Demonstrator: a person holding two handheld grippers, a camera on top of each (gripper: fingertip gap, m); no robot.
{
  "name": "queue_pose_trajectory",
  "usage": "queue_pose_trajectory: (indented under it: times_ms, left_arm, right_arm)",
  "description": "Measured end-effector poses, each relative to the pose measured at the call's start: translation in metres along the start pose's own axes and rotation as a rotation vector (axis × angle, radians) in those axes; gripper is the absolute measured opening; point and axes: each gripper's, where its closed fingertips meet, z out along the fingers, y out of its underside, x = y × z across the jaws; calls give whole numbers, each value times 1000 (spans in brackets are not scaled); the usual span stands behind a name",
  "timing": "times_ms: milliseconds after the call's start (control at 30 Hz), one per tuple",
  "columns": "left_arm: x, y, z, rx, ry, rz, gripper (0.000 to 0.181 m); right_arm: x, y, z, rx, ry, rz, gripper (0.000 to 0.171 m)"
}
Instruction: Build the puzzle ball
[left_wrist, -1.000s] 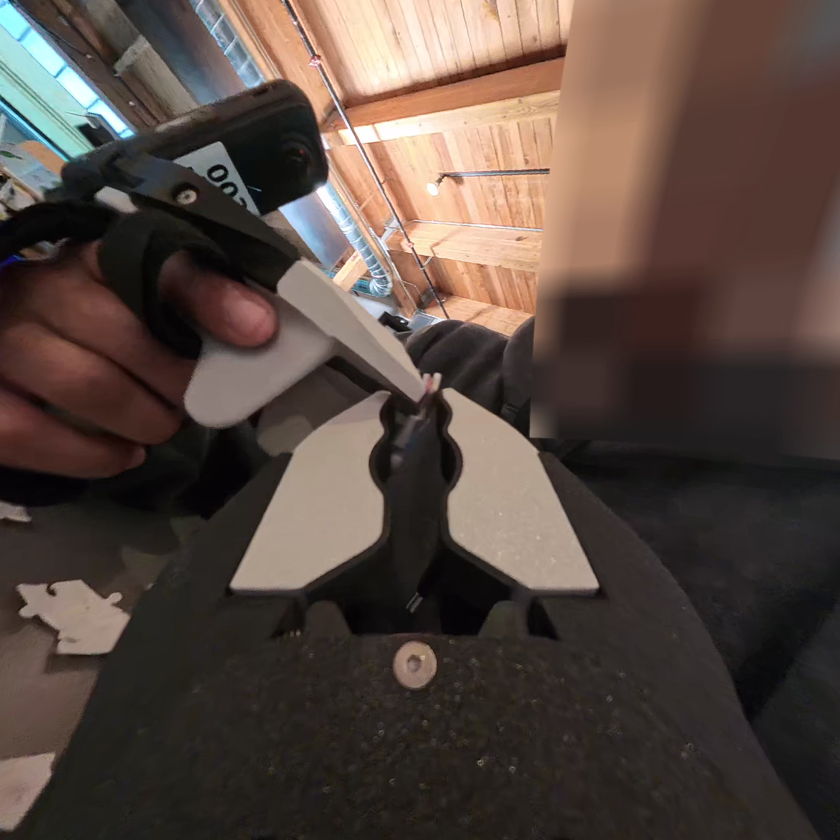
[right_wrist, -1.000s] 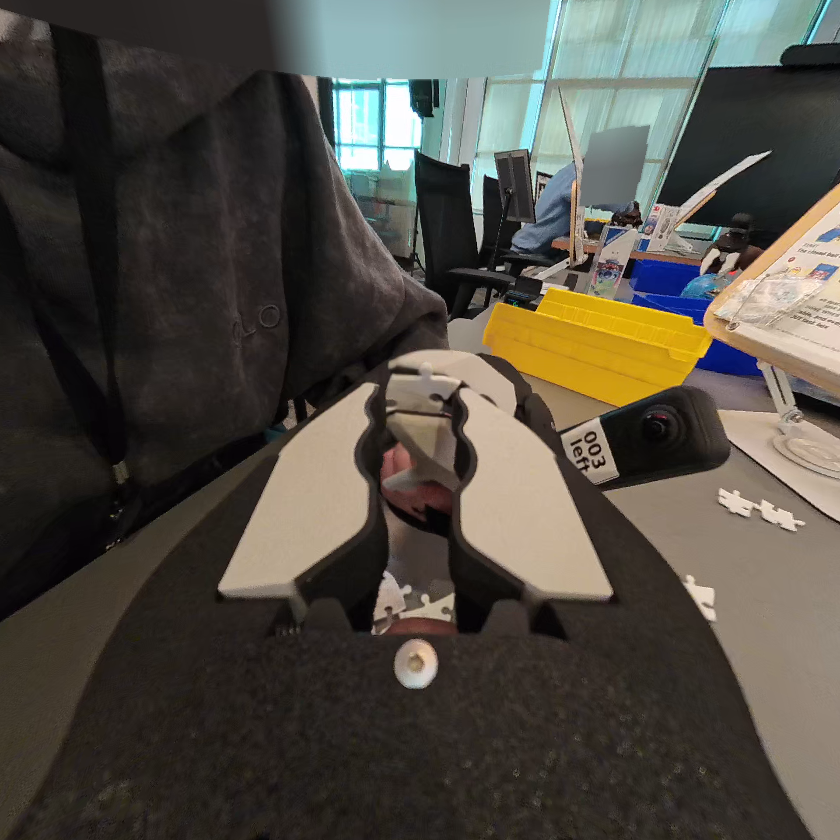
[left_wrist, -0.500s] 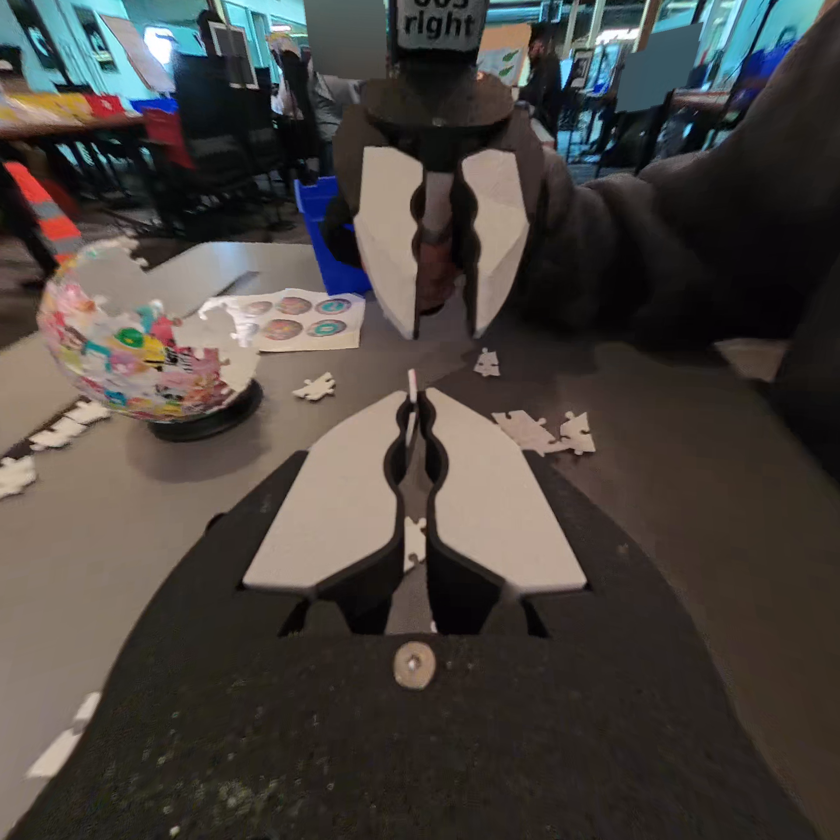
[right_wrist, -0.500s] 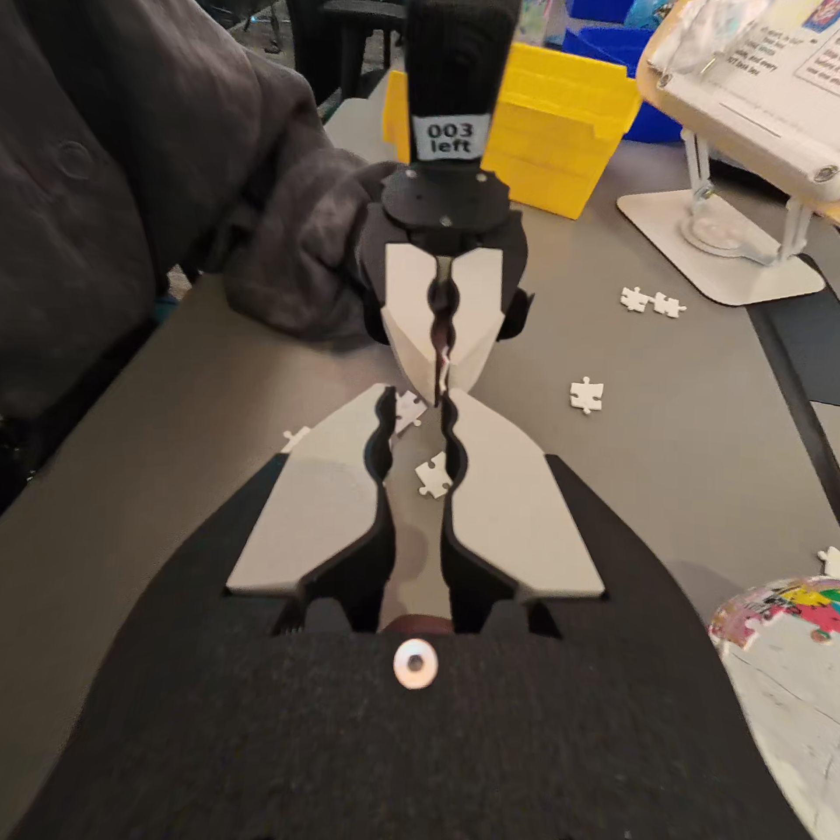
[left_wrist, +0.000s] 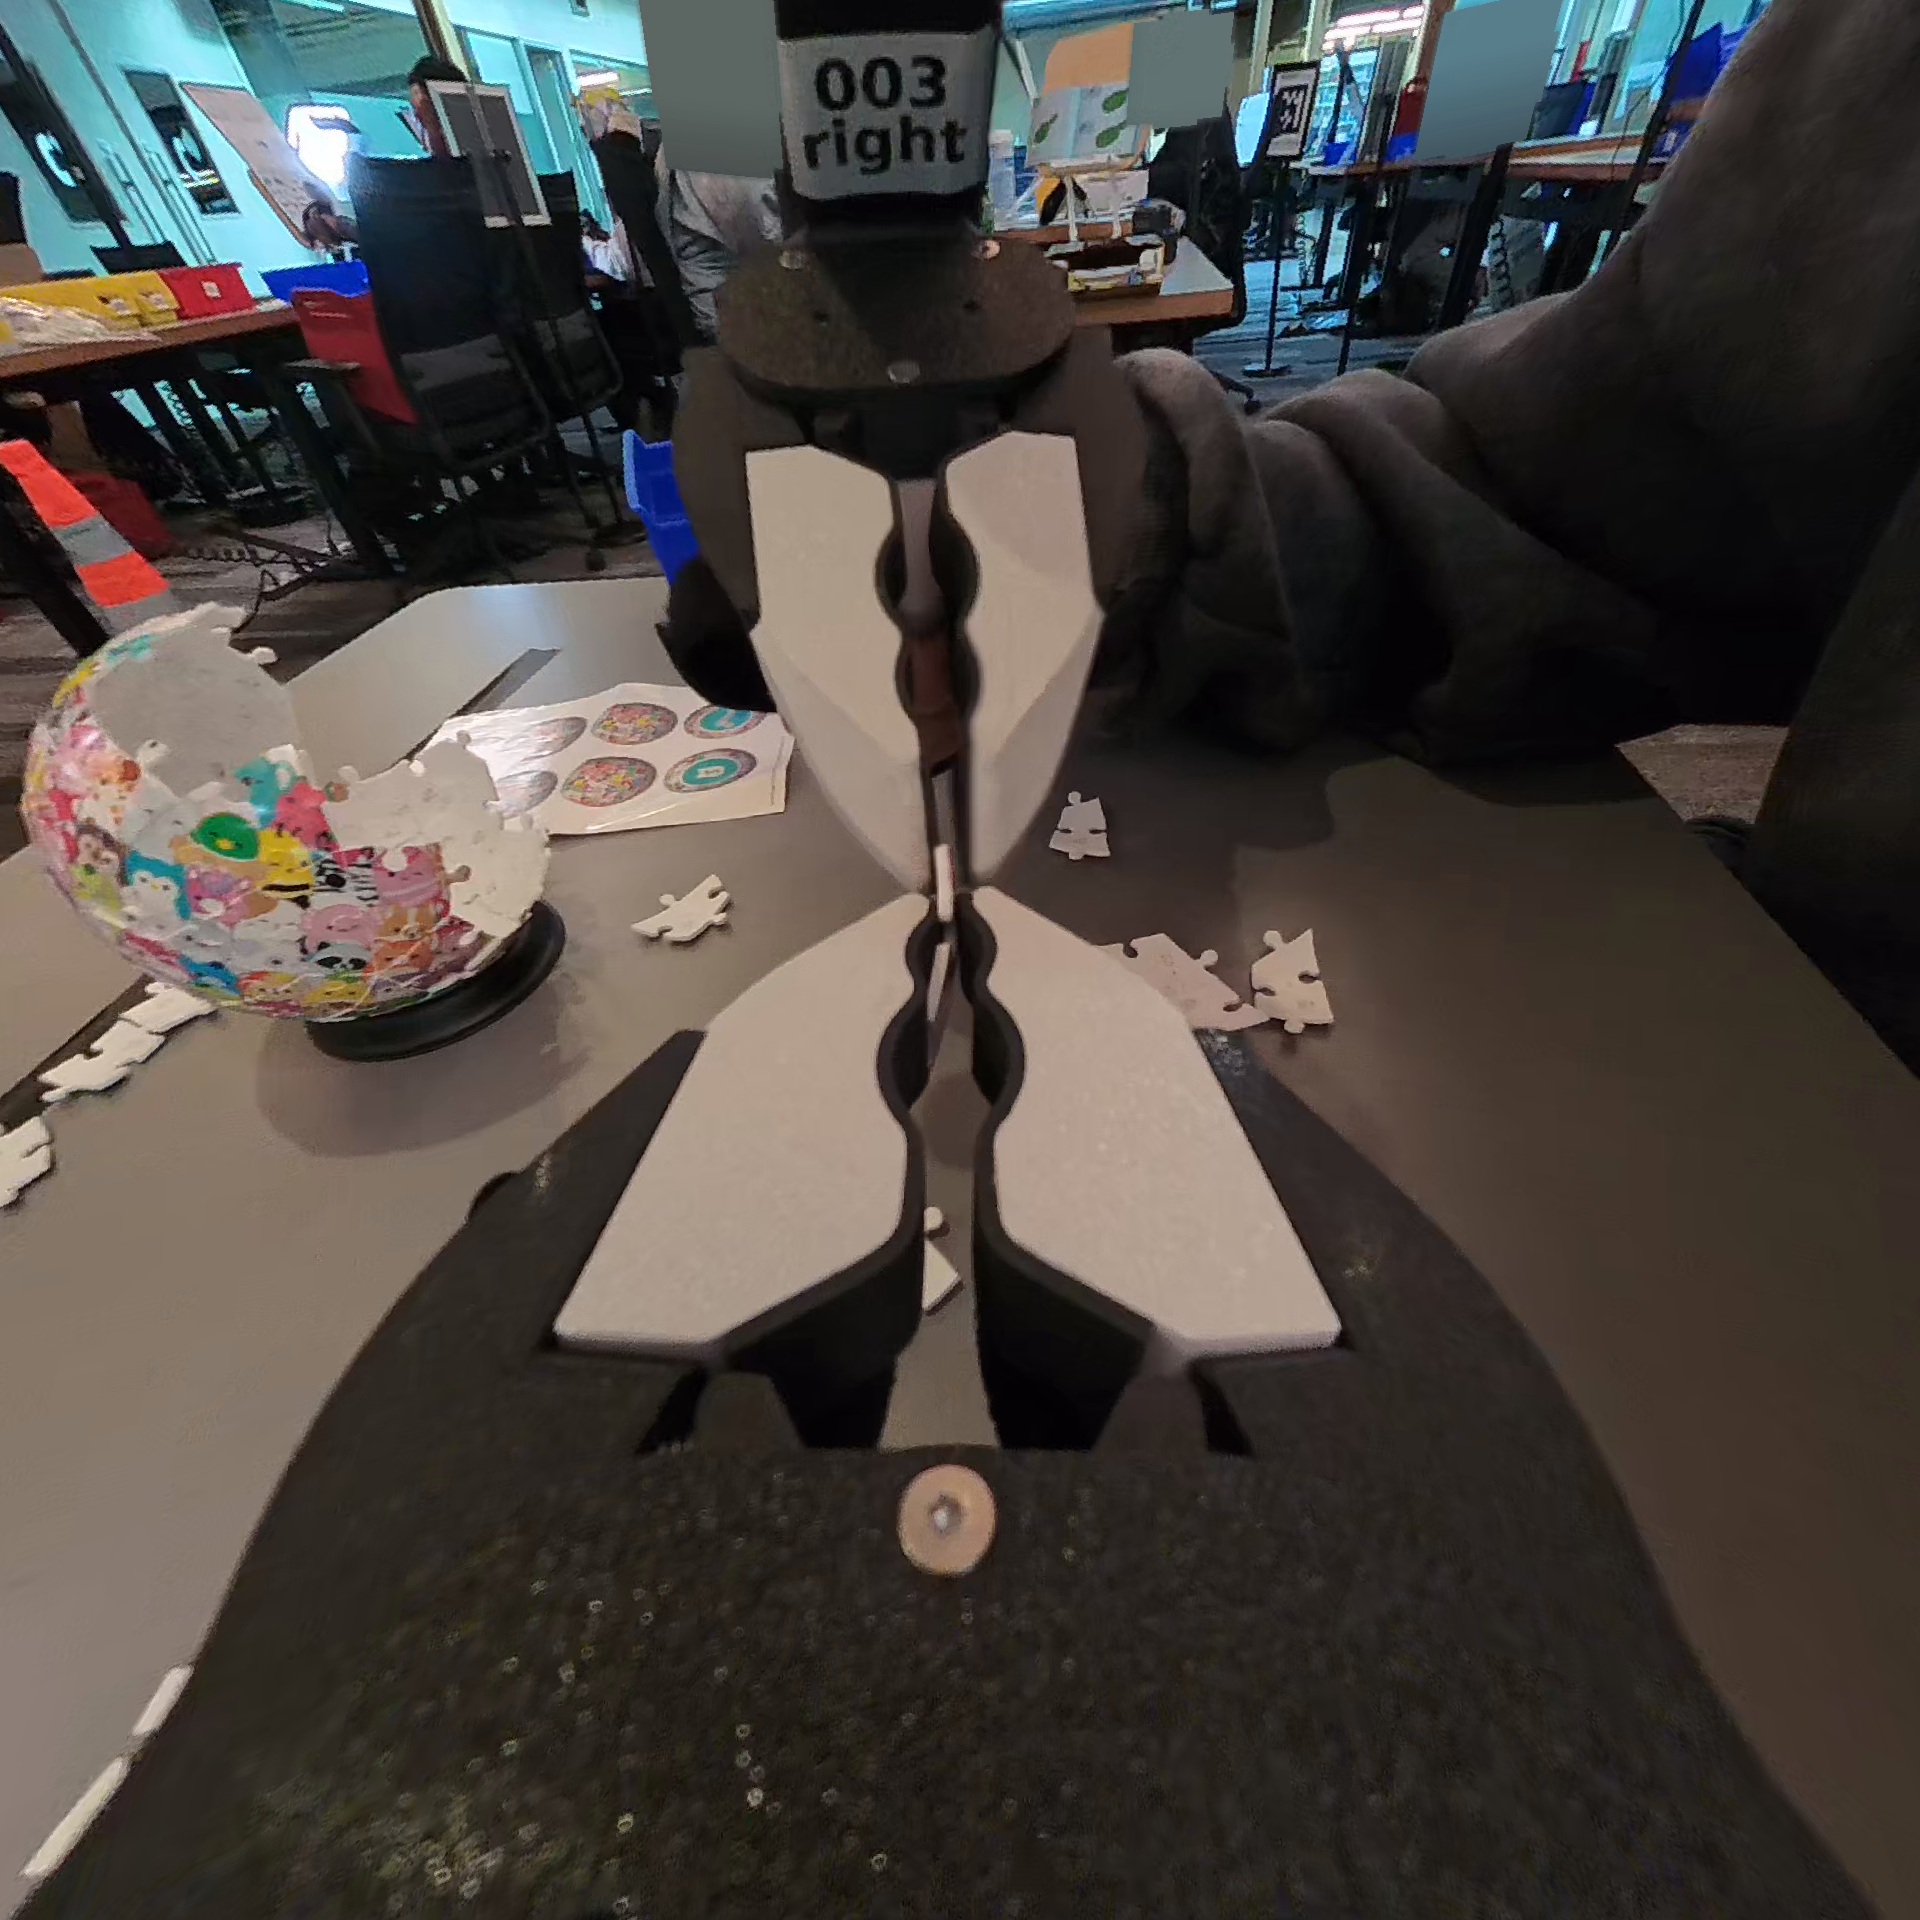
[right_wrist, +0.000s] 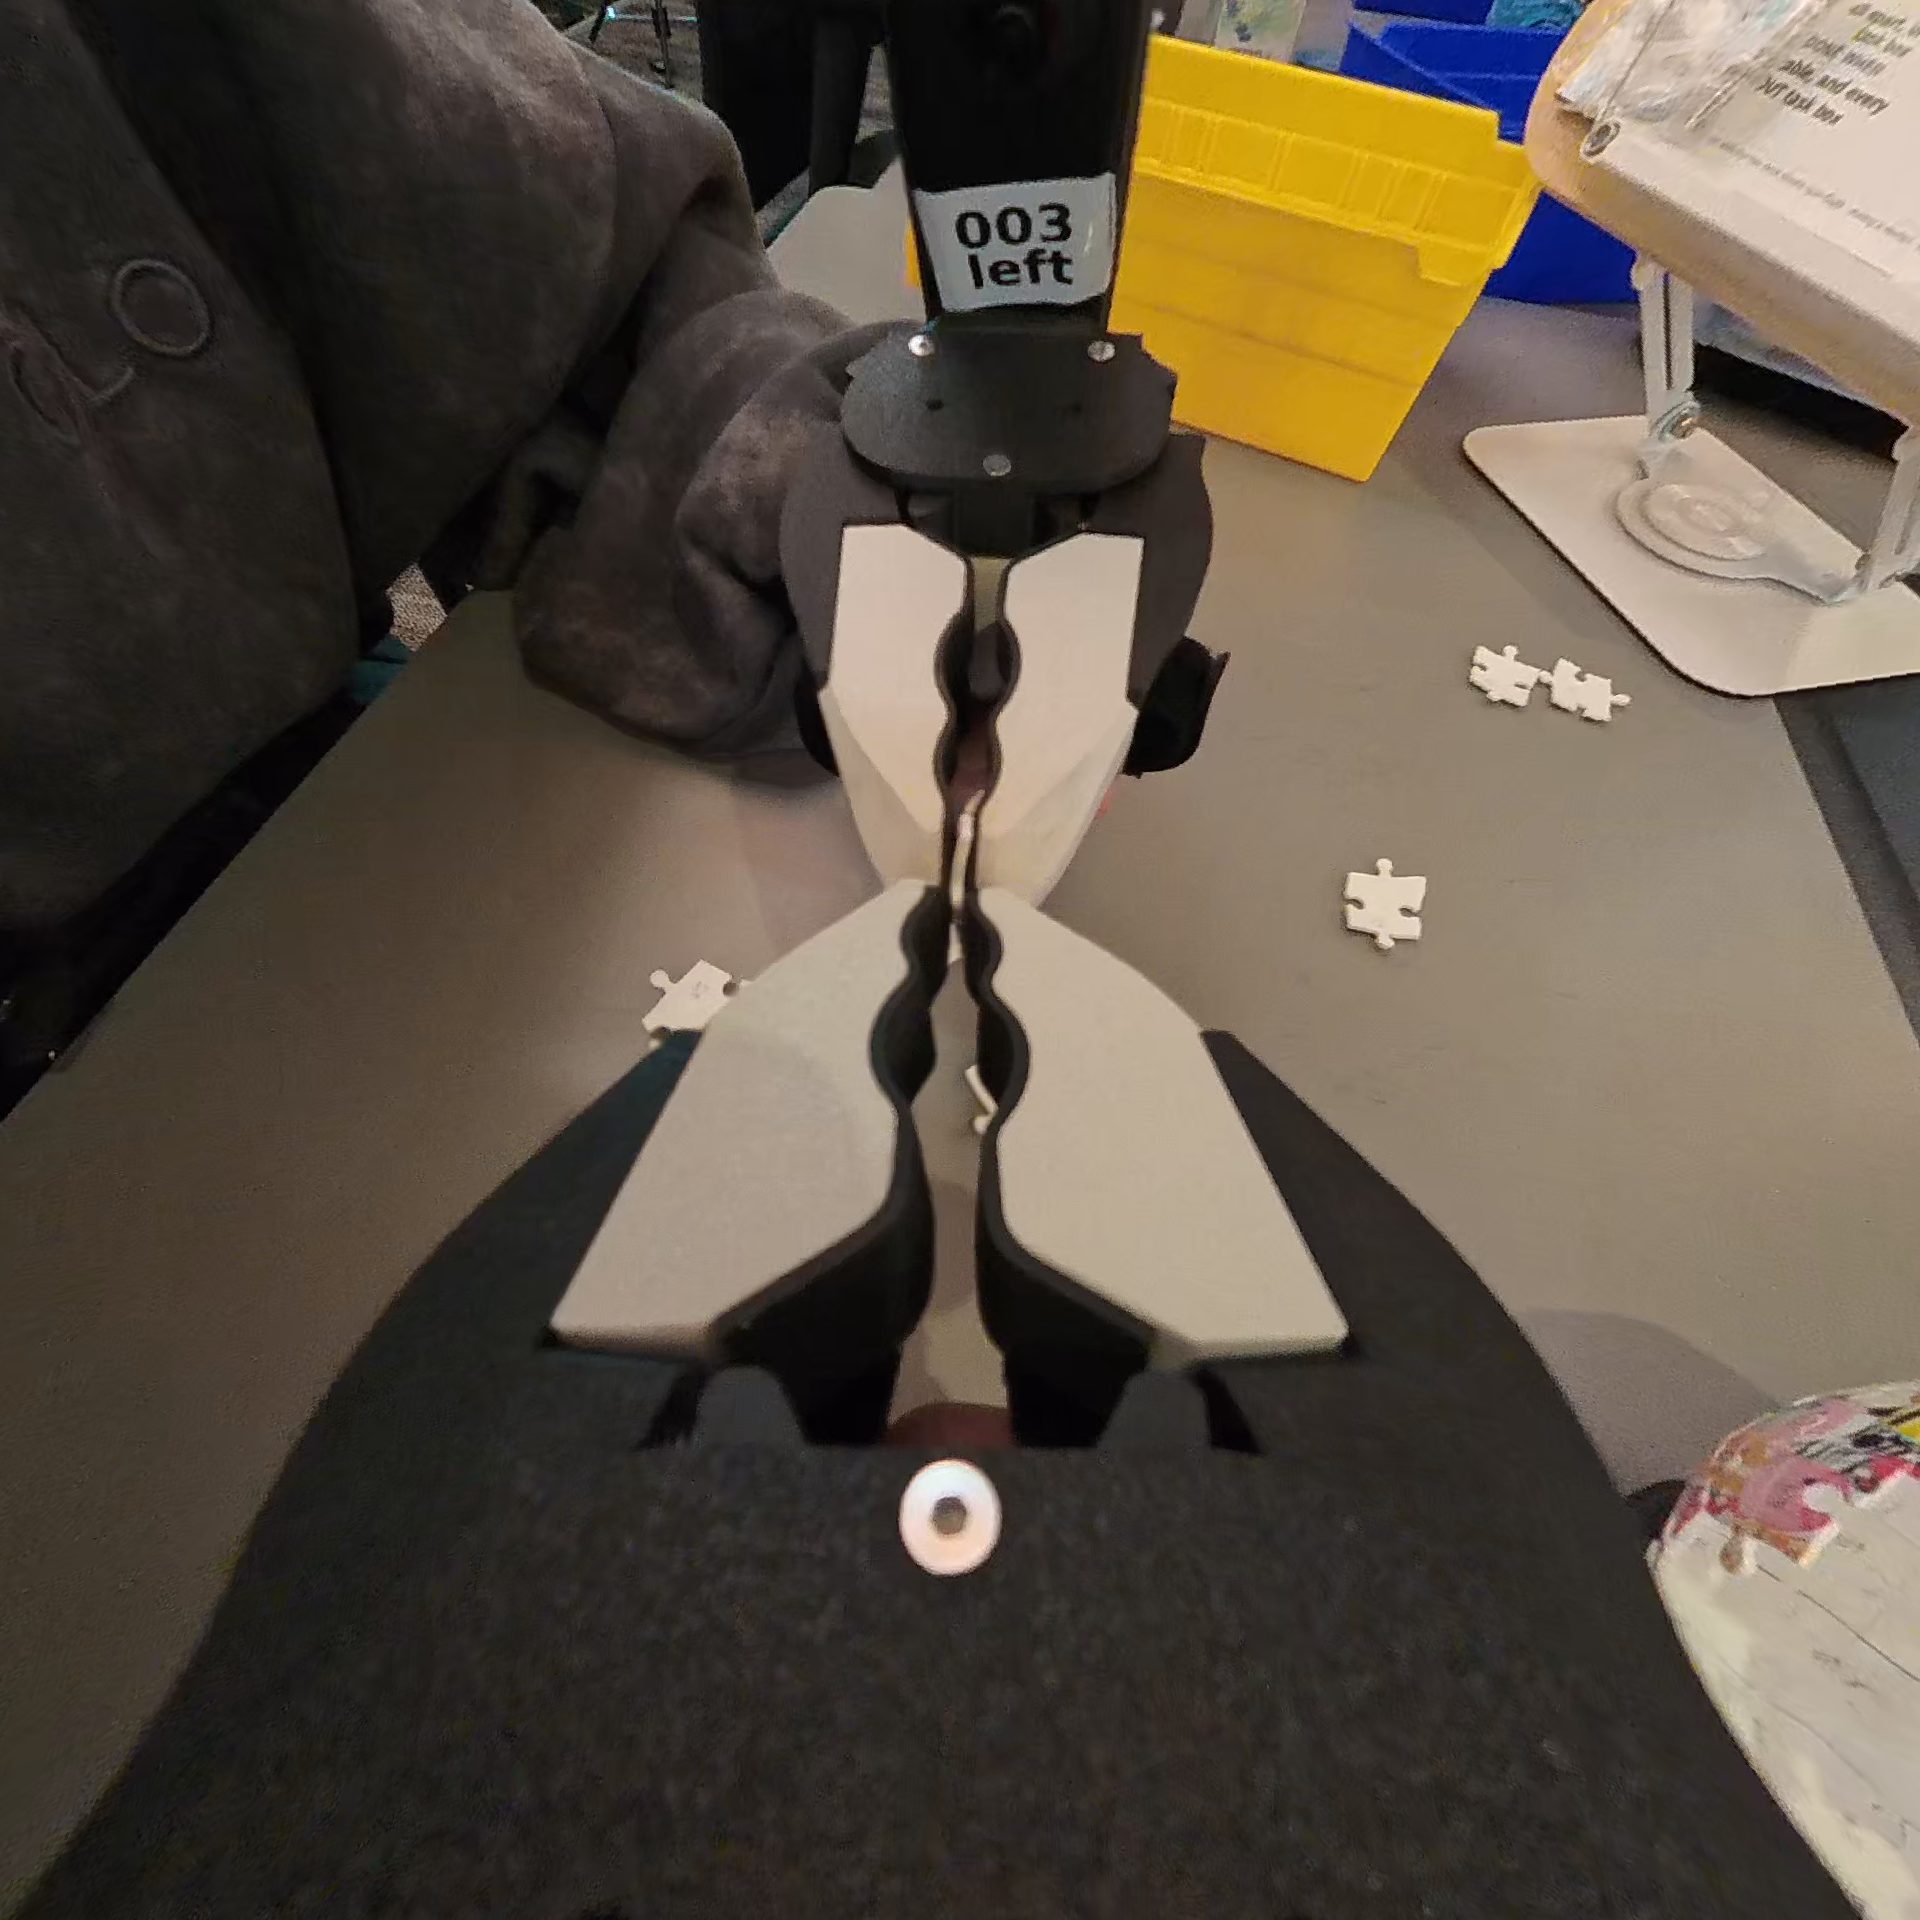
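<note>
Both grippers meet tip to tip above the surface (left_wrist: 1558, 1039), right of the half-built puzzle ball (left_wrist: 270, 831) on its black stand. The left gripper (left_wrist: 943, 925) fingers are closed on a thin white puzzle piece (left_wrist: 943, 868); the right gripper (right_wrist: 951, 914) fingers look closed on the same piece, though which bears it is unclear. Edge-on, its shape is hidden. It is probably light, stiff and easily bent, so best pinched flat on its faces.

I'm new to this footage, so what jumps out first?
The two tools meet tip to tip mid-frame over the grey table, left tool and right tool pinching one thin white puzzle piece. Left of them, the colourful half-built puzzle ball sits on a black stand.
</note>
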Motion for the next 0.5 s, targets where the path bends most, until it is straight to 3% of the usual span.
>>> queue_pose_trajectory:
  times_ms: [133, 200, 333, 400, 500]
  left_arm:
    - [-4, 1, 1, -5, -31, 4, 5]
    - [-8, 5, 1, -23, -61, 25, 18]
    - [-28, 15, -5, -57, -169, 31, 26]
    - [-39, 24, -8, -80, -204, 1, 26]
    - [-44, 35, -8, -113, -209, -24, 25]
  right_arm:
    - [5, 2, -3, -52, 59, -69, 2]
    - [7, 1, -12, -101, 109, -147, 2]
    - [25, 2, -59, -279, 304, -392, 2]
    - [46, 19, -87, -451, 434, -544, 2]
    - [68, 68, -107, -678, 425, -633, 2]
